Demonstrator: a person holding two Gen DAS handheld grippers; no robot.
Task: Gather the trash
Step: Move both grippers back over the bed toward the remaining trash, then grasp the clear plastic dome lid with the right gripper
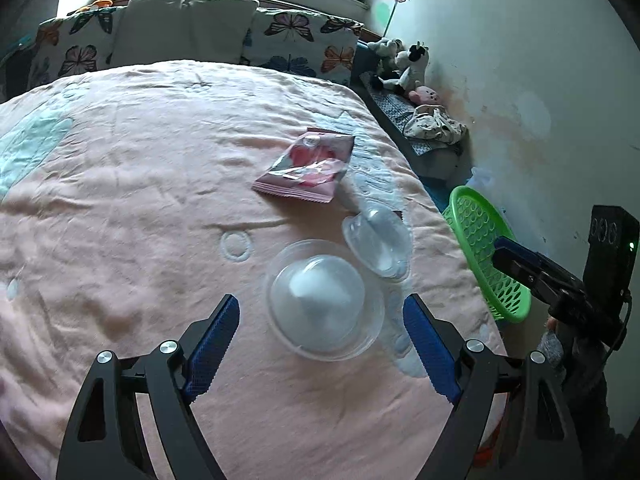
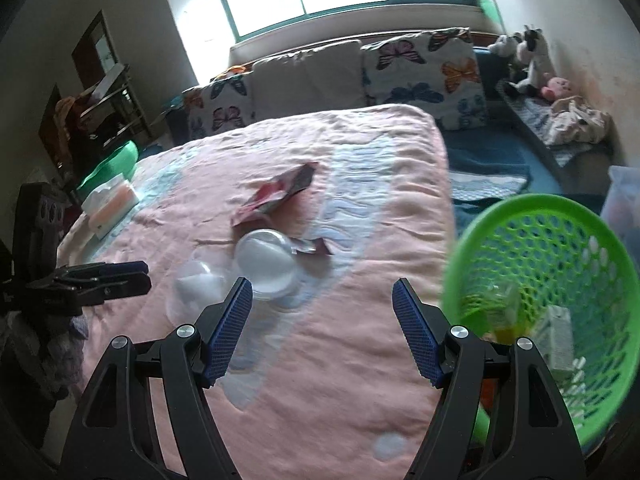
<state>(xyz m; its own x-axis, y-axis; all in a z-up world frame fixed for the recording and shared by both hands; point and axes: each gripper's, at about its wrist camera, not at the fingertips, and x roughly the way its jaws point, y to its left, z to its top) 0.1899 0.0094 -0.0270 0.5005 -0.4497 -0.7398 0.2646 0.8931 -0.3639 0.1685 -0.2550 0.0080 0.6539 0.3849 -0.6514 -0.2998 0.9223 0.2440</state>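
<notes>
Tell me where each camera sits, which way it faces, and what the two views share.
Left wrist: on the left tongs, looking down across the pink bed at two clear cups; the right tongs enter at the right edge.
Right wrist: on the right tongs, facing the bed's edge and the green basket; the left tongs show at left.
Shared: cups, pink wrapper, basket, butterfly pillows.

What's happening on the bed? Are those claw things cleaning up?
Yes, a person holds a claw tool in each hand and is picking trash off the pink bed cover. The left gripper is open, with a clear plastic cup lying just ahead of it. A second clear cup and a pink snack wrapper lie further along. The right gripper is open and empty. The green basket beside the bed already has some trash in it.
</notes>
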